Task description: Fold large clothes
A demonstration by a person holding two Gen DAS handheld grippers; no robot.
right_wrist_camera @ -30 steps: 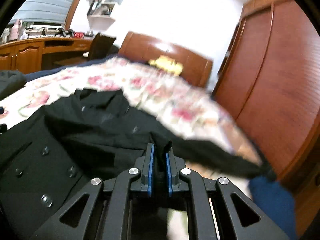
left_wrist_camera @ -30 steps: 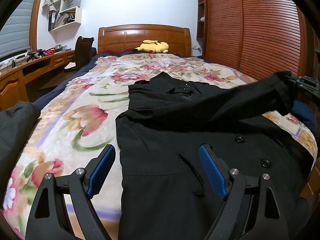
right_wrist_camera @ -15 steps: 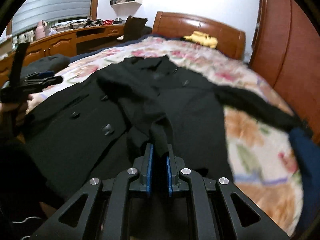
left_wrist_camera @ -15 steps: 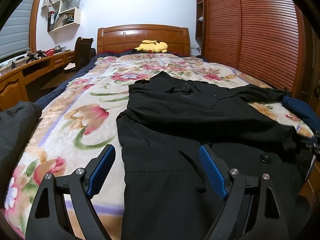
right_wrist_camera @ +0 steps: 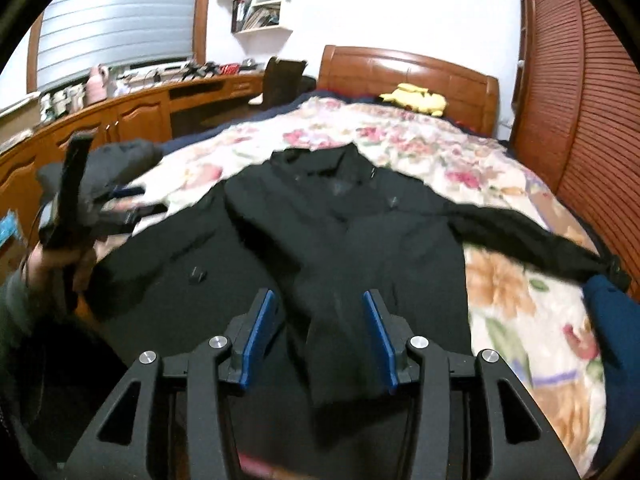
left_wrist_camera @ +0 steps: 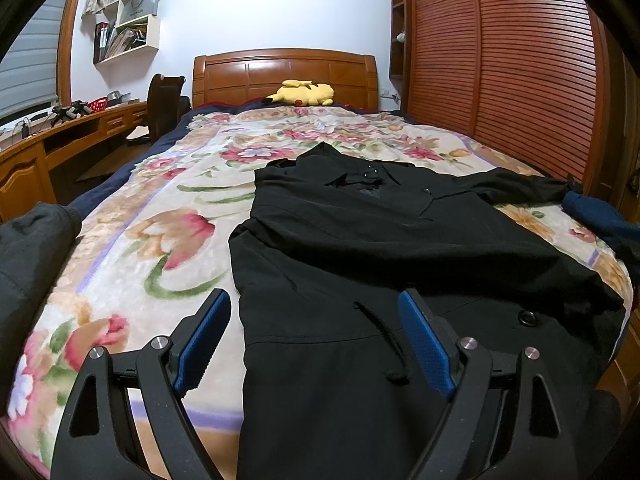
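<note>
A large black coat (left_wrist_camera: pixel 360 240) lies face up on the floral blanket (left_wrist_camera: pixel 160 220), collar toward the headboard. One sleeve (left_wrist_camera: pixel 440 248) is folded slantwise across its front. The other sleeve (right_wrist_camera: pixel 540 240) stretches out to the right. My left gripper (left_wrist_camera: pixel 314 332) hovers open over the coat's lower left edge, holding nothing. It also shows at the left of the right wrist view as the left gripper (right_wrist_camera: pixel 68 200) in a hand (right_wrist_camera: pixel 56 256). My right gripper (right_wrist_camera: pixel 320 332) is opening. The folded sleeve's end (right_wrist_camera: pixel 340 340) lies between its blue pads, which no longer press on it.
A yellow plush toy (left_wrist_camera: pixel 302 93) sits by the wooden headboard (left_wrist_camera: pixel 284 76). Slatted wardrobe doors (left_wrist_camera: pixel 520 80) line the right side. A desk (left_wrist_camera: pixel 60 136) and chair (left_wrist_camera: pixel 164 100) stand left. A dark grey garment (left_wrist_camera: pixel 28 248) and a blue one (left_wrist_camera: pixel 600 216) lie at the bed's edges.
The right gripper carried the sleeve across the coat toward its lower front, then its jaws parted and the sleeve came to rest on the coat. The left gripper stayed put.
</note>
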